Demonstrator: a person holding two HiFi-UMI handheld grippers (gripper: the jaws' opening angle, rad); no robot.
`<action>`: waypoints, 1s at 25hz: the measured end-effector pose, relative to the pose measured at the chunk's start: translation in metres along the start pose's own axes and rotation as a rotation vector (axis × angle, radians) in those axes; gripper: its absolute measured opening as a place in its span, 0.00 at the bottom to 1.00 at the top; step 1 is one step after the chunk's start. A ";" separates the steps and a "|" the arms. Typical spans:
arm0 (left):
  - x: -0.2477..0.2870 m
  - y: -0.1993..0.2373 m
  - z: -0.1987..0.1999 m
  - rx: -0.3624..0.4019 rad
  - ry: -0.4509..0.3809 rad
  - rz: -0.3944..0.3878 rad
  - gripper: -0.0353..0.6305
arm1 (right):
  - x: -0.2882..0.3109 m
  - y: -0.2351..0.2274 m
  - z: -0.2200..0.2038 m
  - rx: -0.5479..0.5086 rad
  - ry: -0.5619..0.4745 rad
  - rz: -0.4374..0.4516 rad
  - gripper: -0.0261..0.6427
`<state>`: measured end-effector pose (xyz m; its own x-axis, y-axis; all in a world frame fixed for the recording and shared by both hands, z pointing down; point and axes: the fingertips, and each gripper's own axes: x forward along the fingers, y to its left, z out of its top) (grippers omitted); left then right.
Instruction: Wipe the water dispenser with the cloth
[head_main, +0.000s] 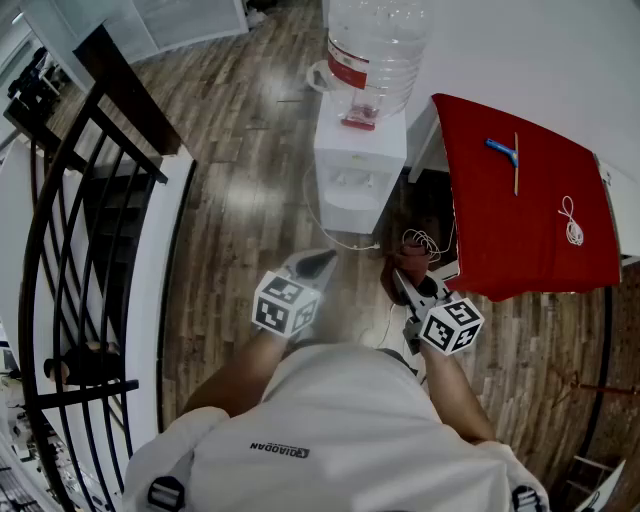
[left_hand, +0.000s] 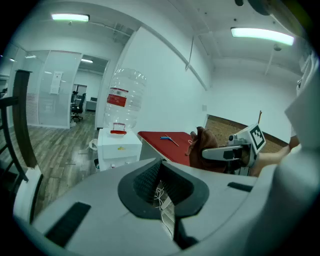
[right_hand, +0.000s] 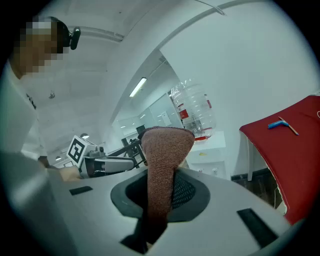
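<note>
Wood-plank floor, white wall ahead | water dispenser (head_main: 358, 165) upright, dead ahead, well apart from both grippers | right gripper (head_main: 402, 283) clamped on brown cloth (right_hand: 165, 150), marginally nearer | left gripper (head_main: 322, 262) jaws all but closed, seemingly empty | red table (head_main: 530, 200) crowding right, railing (head_main: 90, 200) left, open floor between

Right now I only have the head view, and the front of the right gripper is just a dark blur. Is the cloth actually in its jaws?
Observer: Yes. The right gripper view shows the right gripper clamped on the brown cloth, which stands up between its jaws.
Operator: And the left one, is it carrying anything?
Observer: No. In the left gripper view the left gripper has its jaws together with nothing held between them.
</note>
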<state>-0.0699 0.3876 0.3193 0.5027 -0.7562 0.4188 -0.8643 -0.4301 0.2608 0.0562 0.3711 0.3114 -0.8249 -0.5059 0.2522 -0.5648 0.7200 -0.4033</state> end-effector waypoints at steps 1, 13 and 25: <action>0.001 -0.001 0.000 0.000 -0.001 0.000 0.04 | -0.001 -0.001 0.000 0.001 0.001 -0.001 0.12; 0.009 -0.007 0.000 0.007 -0.001 0.014 0.04 | -0.002 -0.010 0.001 0.031 0.006 0.024 0.12; 0.021 -0.022 0.006 0.027 0.001 0.058 0.04 | -0.023 -0.037 0.009 0.071 -0.017 0.048 0.12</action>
<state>-0.0404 0.3786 0.3169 0.4521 -0.7798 0.4330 -0.8919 -0.3991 0.2126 0.0957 0.3519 0.3125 -0.8502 -0.4799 0.2167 -0.5211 0.7082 -0.4764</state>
